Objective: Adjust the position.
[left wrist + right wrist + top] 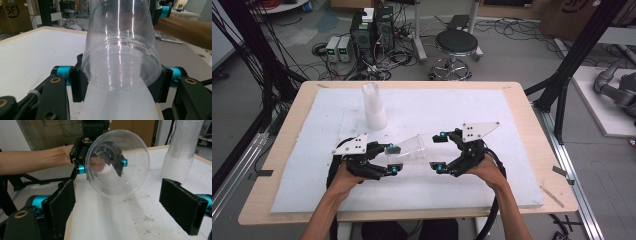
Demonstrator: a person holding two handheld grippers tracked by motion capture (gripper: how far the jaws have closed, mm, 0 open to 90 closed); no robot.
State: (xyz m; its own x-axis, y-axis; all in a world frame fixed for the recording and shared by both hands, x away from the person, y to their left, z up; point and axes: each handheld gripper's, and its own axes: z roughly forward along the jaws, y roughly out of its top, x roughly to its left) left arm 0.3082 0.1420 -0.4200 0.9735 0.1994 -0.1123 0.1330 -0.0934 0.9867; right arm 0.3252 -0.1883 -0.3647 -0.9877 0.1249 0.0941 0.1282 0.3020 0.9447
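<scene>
Both forearms reach in over the white foam sheet. The left gripper clamps the base of a clear plastic cup, holding it sideways above the sheet, mouth toward the right gripper, whose jaws stand wide apart just beside the rim. A stack of cups stands behind.

Each claw is black, with turquoise metal sleeves at the finger joints and brass-coloured pivot pins on the linkage arms. The left claw and the right claw each carry a pale grey three-cornered plate on top, dotted with small dark screw holes. The pads are flat, black and rough-textured. A thick black cable trails from each. Both forearms are bare, without sleeves.
</scene>
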